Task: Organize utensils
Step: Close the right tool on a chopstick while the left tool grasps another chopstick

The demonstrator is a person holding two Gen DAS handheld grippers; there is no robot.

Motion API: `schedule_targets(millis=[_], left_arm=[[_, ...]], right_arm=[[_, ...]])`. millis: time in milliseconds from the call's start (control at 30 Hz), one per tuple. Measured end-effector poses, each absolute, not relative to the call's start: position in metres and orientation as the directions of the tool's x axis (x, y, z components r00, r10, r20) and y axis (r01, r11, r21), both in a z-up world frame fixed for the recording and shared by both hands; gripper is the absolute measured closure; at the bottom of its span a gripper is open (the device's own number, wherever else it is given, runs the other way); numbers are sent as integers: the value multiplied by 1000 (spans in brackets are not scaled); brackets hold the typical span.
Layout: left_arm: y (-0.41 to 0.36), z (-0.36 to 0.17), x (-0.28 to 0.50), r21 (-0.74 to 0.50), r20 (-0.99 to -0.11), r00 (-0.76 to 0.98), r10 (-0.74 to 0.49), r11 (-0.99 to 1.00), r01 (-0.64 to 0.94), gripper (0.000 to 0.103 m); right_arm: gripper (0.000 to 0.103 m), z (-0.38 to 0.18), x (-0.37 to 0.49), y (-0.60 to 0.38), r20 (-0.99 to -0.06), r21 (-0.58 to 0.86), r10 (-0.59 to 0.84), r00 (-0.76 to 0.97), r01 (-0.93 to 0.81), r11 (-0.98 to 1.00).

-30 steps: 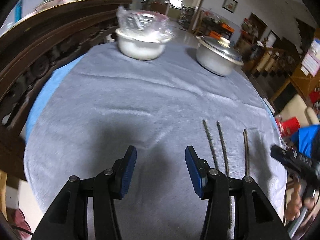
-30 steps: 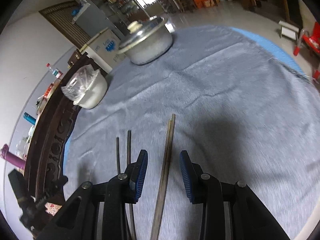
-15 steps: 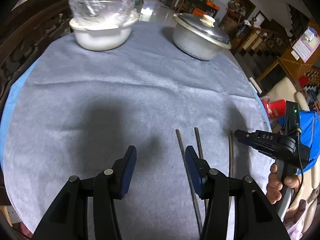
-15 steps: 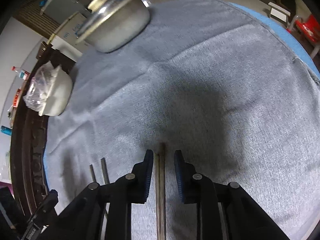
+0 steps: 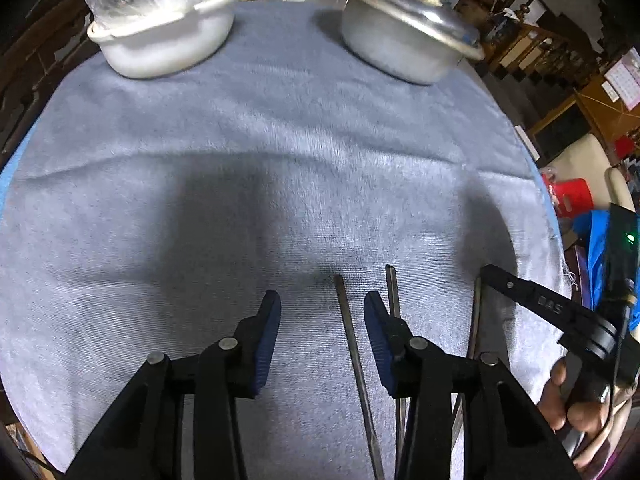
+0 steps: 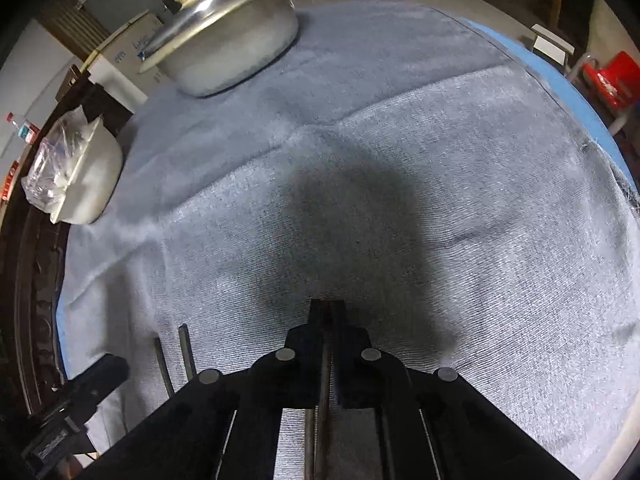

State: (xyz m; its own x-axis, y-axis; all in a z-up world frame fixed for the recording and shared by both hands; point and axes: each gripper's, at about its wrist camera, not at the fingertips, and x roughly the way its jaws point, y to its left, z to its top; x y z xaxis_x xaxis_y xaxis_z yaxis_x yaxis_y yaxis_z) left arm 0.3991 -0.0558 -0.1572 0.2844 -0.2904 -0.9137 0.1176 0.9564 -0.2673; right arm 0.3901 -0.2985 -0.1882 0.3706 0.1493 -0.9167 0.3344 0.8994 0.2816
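Two pairs of dark chopsticks lie on the grey tablecloth. In the left wrist view one loose chopstick lies between the pads of my open left gripper, and its mate lies just outside the right finger. The second pair lies further right under my right gripper. In the right wrist view my right gripper is shut on that pair of chopsticks, low over the cloth. The other two chopsticks lie to its left.
A white bowl with a plastic bag and a lidded metal pot stand at the far side of the round table. A dark wooden sideboard runs along the left. A red stool stands beyond the table edge.
My right gripper has shut on the right pair of chopsticks. My left gripper has moved right and lower, so one loose chopstick now lies between its open fingers.
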Motion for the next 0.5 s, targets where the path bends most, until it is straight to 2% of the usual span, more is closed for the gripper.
schedule_targets(millis=[300, 333, 367, 433, 500], left_arm=[[-78, -175, 408, -249, -930, 250, -269, 962, 109, 59], [-81, -177, 409, -245, -933, 244, -265, 963, 112, 65], [-83, -178, 409, -232, -934, 253, -254, 966, 113, 66], [-85, -178, 410, -208, -936, 263, -233, 971, 121, 79], [-85, -178, 410, -191, -939, 268, -218, 974, 121, 88]], right_arm=[[100, -183, 369, -338, -901, 322, 158, 404, 378, 868], [100, -182, 366, -344, -901, 324, 160, 403, 383, 865], [100, -182, 366, -345, -902, 325, 160, 401, 387, 863], [100, -182, 366, -349, -903, 335, 174, 392, 388, 859], [96, -183, 367, -348, -899, 365, 218, 379, 375, 852]])
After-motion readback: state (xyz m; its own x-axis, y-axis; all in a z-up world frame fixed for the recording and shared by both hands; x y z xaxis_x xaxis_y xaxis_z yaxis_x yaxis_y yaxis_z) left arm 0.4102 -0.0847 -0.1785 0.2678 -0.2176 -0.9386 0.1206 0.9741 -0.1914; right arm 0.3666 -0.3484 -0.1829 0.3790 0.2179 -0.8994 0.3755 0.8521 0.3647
